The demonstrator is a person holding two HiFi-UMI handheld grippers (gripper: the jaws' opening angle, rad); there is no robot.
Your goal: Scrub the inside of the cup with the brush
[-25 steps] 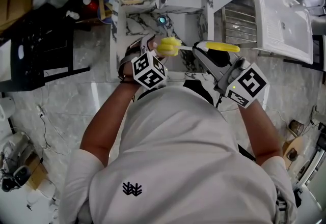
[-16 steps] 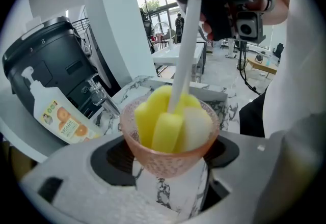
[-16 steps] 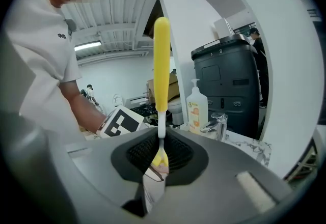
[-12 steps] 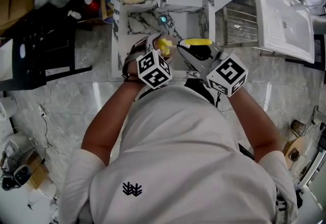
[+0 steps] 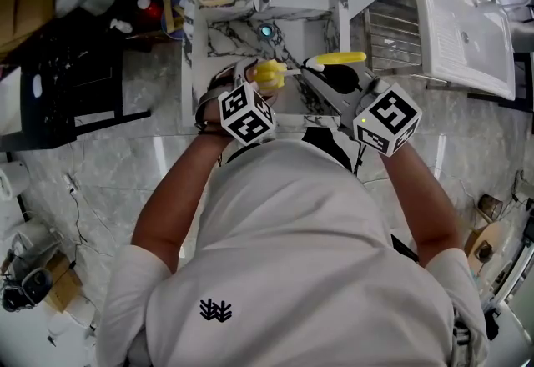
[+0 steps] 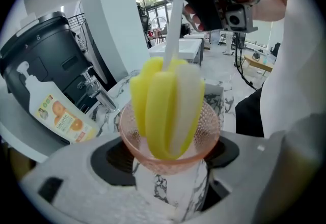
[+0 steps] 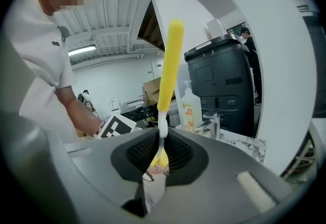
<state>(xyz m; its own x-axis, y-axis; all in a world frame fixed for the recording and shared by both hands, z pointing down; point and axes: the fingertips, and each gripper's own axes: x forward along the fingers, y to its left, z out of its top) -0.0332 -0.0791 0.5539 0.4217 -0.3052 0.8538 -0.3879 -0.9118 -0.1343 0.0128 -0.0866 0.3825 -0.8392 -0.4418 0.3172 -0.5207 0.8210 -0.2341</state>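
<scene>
Cup (image 6: 170,139) of pink dimpled glass sits clamped in my left gripper (image 6: 170,159) over the marble sink (image 5: 315,33), mouth facing my right gripper (image 7: 160,154). That one's jaws pinch the brush (image 6: 165,108) by its white stem; its long axis runs from the yellow handle at my right into the cup. Bottle (image 6: 58,116) label shows oranges, print unreadable.

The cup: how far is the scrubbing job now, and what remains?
Done: the left gripper holds the pink cup and the right gripper holds the brush. In hand: the yellow sponge head sits partly inside the cup, over the sink. Left: scrubbing down to the bottom; I cannot tell how clean the inside is.
</scene>
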